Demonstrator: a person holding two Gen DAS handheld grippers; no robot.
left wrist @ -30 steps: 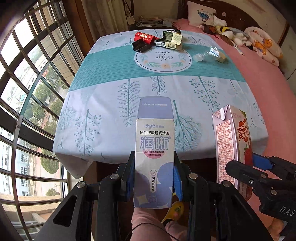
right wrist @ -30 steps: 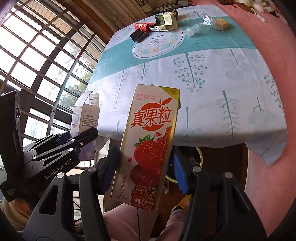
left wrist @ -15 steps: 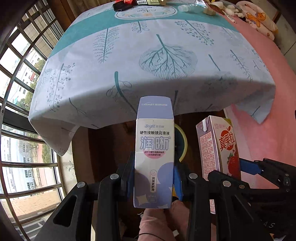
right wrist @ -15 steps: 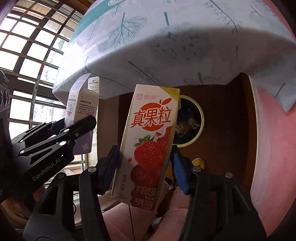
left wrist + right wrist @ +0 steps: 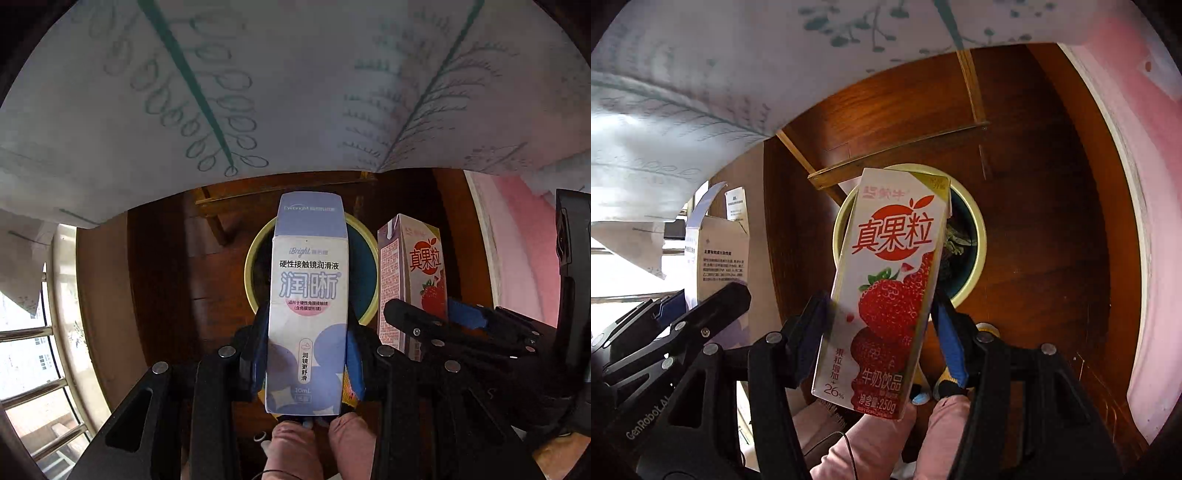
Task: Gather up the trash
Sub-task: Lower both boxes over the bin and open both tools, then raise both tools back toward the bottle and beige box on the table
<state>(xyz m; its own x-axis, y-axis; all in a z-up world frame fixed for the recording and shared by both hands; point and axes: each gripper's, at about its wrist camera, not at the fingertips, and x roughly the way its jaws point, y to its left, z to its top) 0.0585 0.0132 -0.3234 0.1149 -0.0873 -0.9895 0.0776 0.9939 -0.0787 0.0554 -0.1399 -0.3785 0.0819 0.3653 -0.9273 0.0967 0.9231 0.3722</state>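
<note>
The left gripper (image 5: pixel 306 347) is clamped on a lavender box (image 5: pixel 307 295), its blue pads pressing both narrow sides of the box's lower half; the box stands upright along the fingers with its top flap raised. The right gripper (image 5: pixel 882 325) is clamped on a strawberry milk carton (image 5: pixel 886 288), which leans slightly to the right, the left finger (image 5: pixel 812 325) meeting its side low down and the right blue pad (image 5: pixel 951 339) lying against its right edge. In the left wrist view the carton (image 5: pixel 412 277) appears just beside the box on the right, held by the right gripper (image 5: pixel 436 321); in the right wrist view the box (image 5: pixel 718 254) appears at the left, held by the left gripper (image 5: pixel 701 317). Below both grippers, pink trouser legs (image 5: pixel 314 446) of the person show at the bottom edge. Beyond the held items, a round bin (image 5: pixel 255 273) with a pale yellow rim and a dark interior stands on the dark wooden floor (image 5: pixel 166 288); both items sit in front of its opening in their own views, and crumpled material is visible inside it in the right wrist view (image 5: pixel 973 229). A wooden frame piece (image 5: pixel 894 166) runs behind the bin. Farthest, the leaf-printed tablecloth (image 5: pixel 295 92) hangs across the top, and pink bedding (image 5: pixel 1126 147) lies to the right.
</note>
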